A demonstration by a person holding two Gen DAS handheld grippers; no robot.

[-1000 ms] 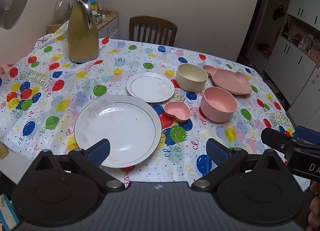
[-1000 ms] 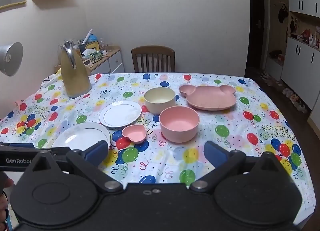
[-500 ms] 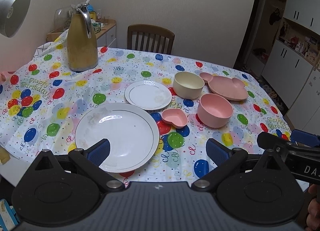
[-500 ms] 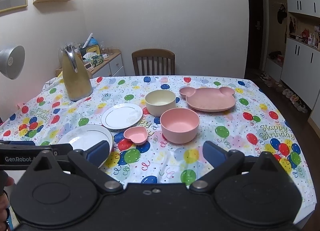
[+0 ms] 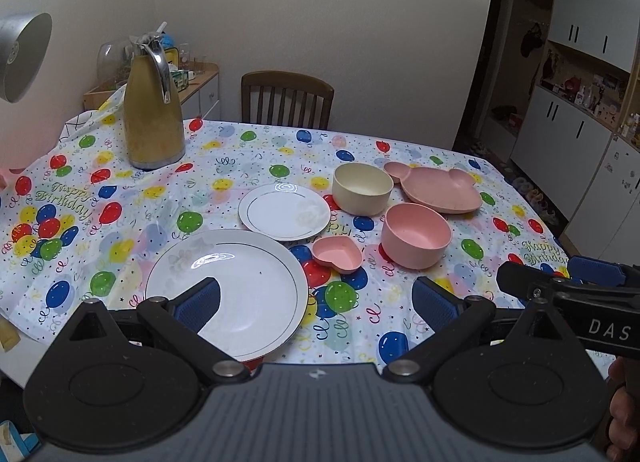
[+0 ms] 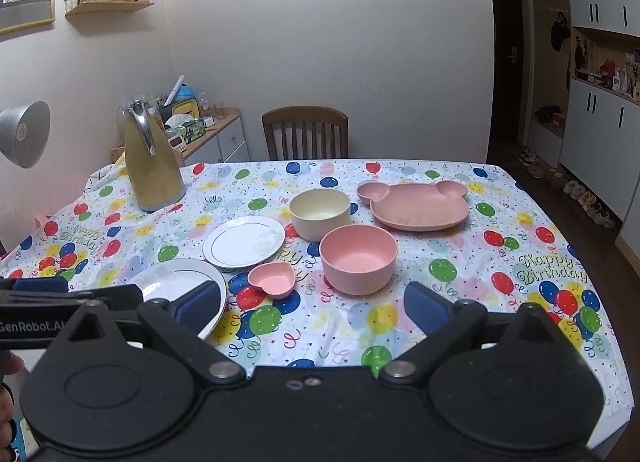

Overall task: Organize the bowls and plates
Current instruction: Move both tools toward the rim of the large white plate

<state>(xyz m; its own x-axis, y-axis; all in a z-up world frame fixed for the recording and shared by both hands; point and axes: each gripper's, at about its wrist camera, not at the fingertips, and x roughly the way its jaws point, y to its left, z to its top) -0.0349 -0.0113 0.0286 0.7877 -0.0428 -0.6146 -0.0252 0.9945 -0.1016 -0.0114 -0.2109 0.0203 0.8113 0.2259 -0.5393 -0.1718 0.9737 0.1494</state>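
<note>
Both the left gripper point(image 5: 316, 298) and right gripper point(image 6: 314, 300) hang wide open, holding nothing. Just ahead of the left one lies the large white plate point(image 5: 240, 286); I'd slide a finger under its near rim, since it sits flat on the tablecloth point(image 5: 120, 221).

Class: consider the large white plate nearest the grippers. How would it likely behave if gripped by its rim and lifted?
The large white plate looks glazed, with bright glare, so probably slippery at the rim. It appears ceramic, so likely rigid, fairly heavy and breakable. Its shallow, wide shape may tilt in a one-sided grip.

Even indoor light; fisheye-bent edges
</note>
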